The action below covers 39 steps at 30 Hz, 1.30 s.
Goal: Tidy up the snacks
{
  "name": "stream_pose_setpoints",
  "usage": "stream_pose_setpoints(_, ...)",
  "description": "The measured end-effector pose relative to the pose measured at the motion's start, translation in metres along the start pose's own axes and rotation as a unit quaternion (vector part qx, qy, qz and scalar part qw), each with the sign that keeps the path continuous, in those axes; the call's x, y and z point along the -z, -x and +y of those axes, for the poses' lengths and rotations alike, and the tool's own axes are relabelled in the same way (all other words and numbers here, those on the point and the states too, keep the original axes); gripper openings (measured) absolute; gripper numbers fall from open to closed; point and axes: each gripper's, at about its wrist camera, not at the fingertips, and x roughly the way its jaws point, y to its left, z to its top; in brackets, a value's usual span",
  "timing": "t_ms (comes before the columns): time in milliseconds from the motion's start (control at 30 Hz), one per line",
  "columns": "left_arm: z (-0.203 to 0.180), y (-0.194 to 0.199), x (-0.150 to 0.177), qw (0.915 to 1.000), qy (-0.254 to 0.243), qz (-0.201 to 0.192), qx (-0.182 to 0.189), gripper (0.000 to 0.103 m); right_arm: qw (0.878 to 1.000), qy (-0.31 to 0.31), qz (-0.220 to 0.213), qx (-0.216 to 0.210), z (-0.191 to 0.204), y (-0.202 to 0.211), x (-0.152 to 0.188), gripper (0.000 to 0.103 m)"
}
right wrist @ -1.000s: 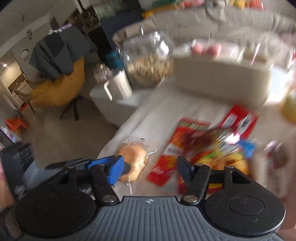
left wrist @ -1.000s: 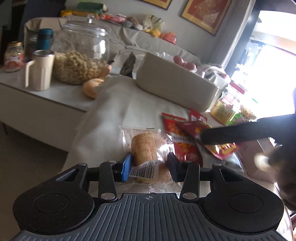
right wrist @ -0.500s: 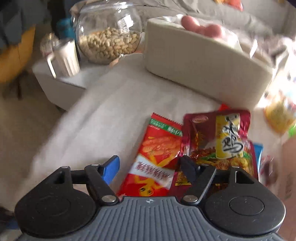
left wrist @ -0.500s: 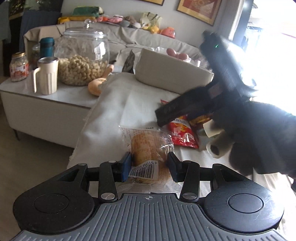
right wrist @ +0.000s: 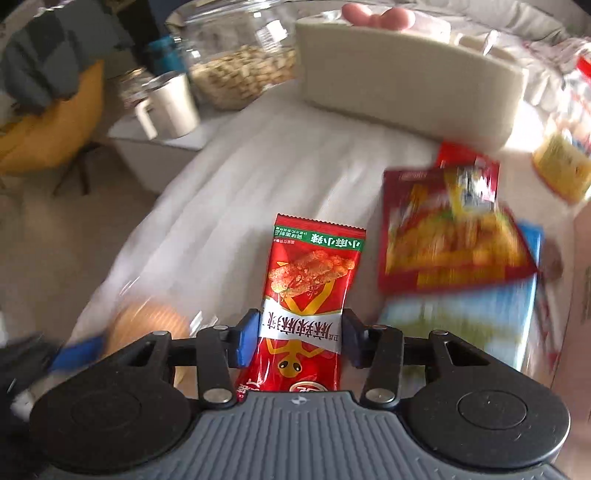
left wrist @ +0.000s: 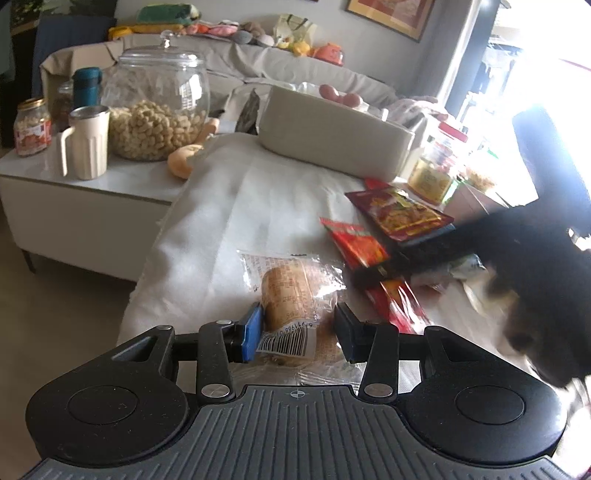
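Right wrist view: the right gripper (right wrist: pixel 299 338), its jaws just closing, is pinching a light, crinkly red snack packet (right wrist: pixel 308 295) mid-body, likely slippery; the left gripper (left wrist: pixel 297 334) is clamping wrapped bread (left wrist: pixel 291 295).

A home living room: grey fabric sofa (left wrist: pixel 314 70) lined with soft toys (left wrist: pixel 236 31), framed pictures (left wrist: pixel 391 14) on the wall, lidded glass jar of nuts (left wrist: pixel 155 107) on a white side table (left wrist: pixel 74 173).
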Motion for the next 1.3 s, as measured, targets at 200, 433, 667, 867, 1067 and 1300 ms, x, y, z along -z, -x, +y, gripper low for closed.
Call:
stream_pose_setpoints(200, -0.016, 0.004, 0.006, 0.9979, -0.009, 0.022, 0.06, 0.047, 0.998, -0.004, -0.048, -0.035, -0.012, 0.068, 0.066, 0.046)
stream_pose_setpoints(433, -0.081, -0.003, 0.022, 0.9828, -0.072, 0.07, 0.155, 0.047, 0.993, -0.083, -0.074, 0.036, -0.064, 0.123, 0.144, 0.046)
stream_pose_setpoints(667, -0.149, -0.012, 0.046, 0.9702, -0.132, 0.091, 0.182, 0.047, 0.976, -0.167, -0.091, 0.106, -0.107, 0.138, 0.212, 0.049)
stream_pose_setpoints(867, -0.169, -0.013, 0.054, 0.9732, -0.135, 0.082, 0.167, 0.048, 0.971, -0.168, -0.117, 0.12, -0.11, 0.143, 0.232, 0.079)
stream_pose_setpoints(1067, -0.176, -0.009, 0.056, 0.9702, -0.156, 0.09, 0.162, 0.048, 0.97, -0.173, -0.14, 0.093, -0.106, 0.13, 0.234, 0.103)
stream_pose_setpoints(1300, -0.181, -0.012, 0.055, 0.9674, -0.174, 0.09, 0.161, 0.051, 0.966, -0.185, -0.157, 0.094, -0.102, 0.131, 0.241, 0.103)
